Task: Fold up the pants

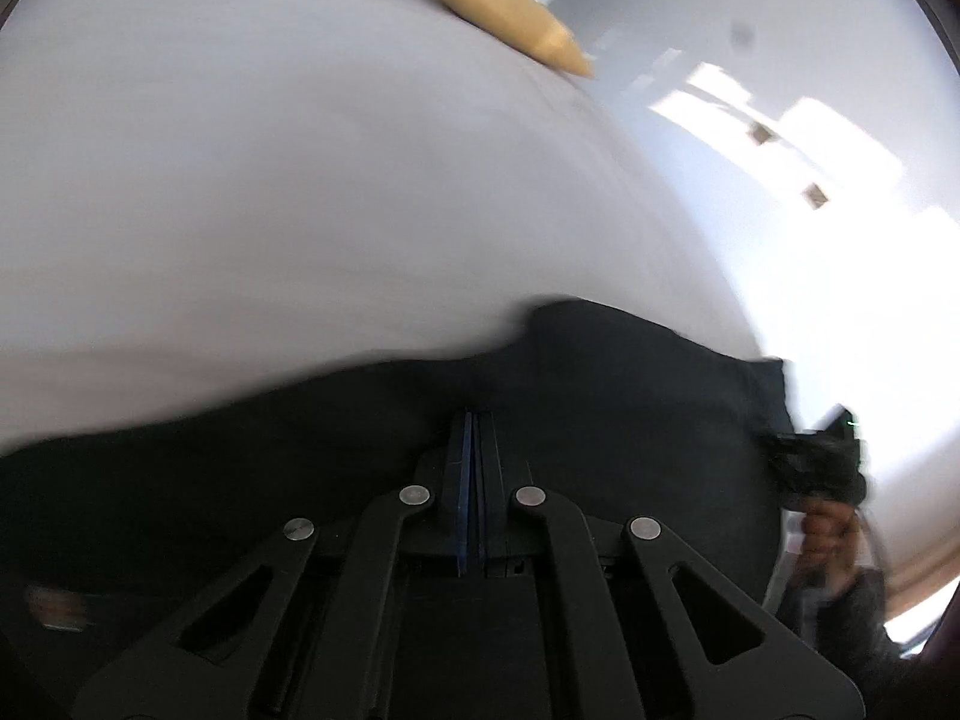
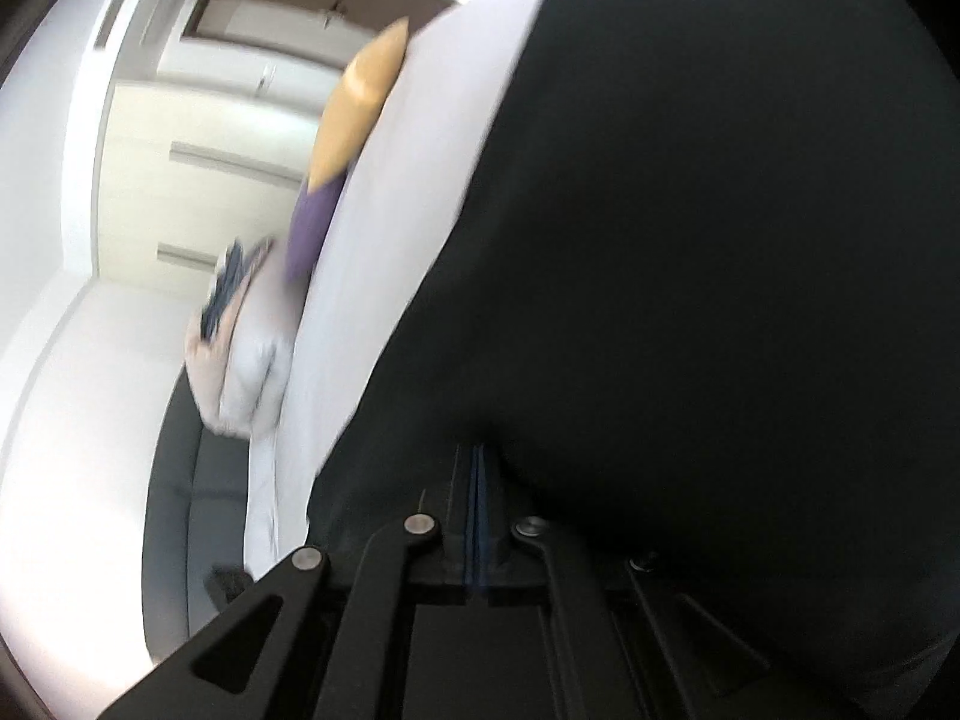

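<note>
We see the pants [image 1: 540,372] as a mass of plain black cloth, without any pattern or visible seam, and both views are smeared by motion blur. In the left wrist view they spread across the near part of a pale sheet, running from the near left edge to the right, where a squared corner of the cloth ends. Their far edge is uneven, with a raised hump a little right of centre. In the right wrist view the pants [image 2: 690,300] fill the right and centre, a broad dark expanse whose left edge slants down against the pale surface. We cannot tell waistband from legs.
</note>
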A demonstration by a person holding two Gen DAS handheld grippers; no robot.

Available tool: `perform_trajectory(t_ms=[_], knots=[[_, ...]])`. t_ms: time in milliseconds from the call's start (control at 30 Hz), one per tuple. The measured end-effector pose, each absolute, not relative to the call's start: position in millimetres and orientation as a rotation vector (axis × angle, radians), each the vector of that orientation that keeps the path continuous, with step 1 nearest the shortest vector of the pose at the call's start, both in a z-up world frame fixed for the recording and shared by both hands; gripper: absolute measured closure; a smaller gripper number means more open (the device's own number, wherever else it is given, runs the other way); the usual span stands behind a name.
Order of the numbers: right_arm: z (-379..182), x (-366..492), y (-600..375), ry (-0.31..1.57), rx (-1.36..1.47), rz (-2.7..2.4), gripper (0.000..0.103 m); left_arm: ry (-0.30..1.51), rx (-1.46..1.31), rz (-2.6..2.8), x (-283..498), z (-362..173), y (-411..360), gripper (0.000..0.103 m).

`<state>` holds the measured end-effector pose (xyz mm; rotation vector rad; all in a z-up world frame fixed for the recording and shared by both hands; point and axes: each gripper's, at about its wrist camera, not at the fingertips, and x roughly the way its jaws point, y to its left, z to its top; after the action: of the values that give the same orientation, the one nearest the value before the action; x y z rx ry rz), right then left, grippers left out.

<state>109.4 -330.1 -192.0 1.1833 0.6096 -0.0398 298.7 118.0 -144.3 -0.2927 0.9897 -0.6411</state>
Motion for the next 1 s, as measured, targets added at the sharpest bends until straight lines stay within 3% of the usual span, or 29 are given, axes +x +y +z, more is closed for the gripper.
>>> perform_trajectory(t_ms=[300, 333, 400, 533, 733, 867, 1000], knots=[[-156.6, 67.9, -378.1, 0.514, 1.16, -0.29, 0.103, 0.919, -0.263, -0.387, 293.1, -130.0, 235.1, 0.103], [-149.7, 63.1, -374.3, 0.51, 1.144, -0.291, 0.098, 0.897, -0.269, -0.344, 286.4, -122.2, 248.7, 0.103], [-134.8, 64.3, -350.7, 0.496, 1.114, -0.217, 0.098, 0.834, -0.295, -0.334, 263.4, -102.8, 261.6, 0.103], [-116.9, 105.1, -255.3, 0.537, 1.051, 0.081, 0.098, 0.749, -0.344, -0.41, 203.6, -79.8, 223.3, 0.103], [-151.4, 157.2, -89.2, 0.832, 0.938, 0.404, 0.098, 0.853, -0.178, -0.501, 156.6, -123.2, 129.5, 0.103], [-185.8, 177.4, -67.2, 0.879, 1.006, 0.396, 0.103, 0.882, -0.204, -0.478, 156.2, -141.5, 148.1, 0.103], [-198.2, 106.8, -129.2, 0.81, 1.025, 0.318, 0.103, 0.884, -0.233, -0.454, 163.4, -150.7, 188.5, 0.103]])
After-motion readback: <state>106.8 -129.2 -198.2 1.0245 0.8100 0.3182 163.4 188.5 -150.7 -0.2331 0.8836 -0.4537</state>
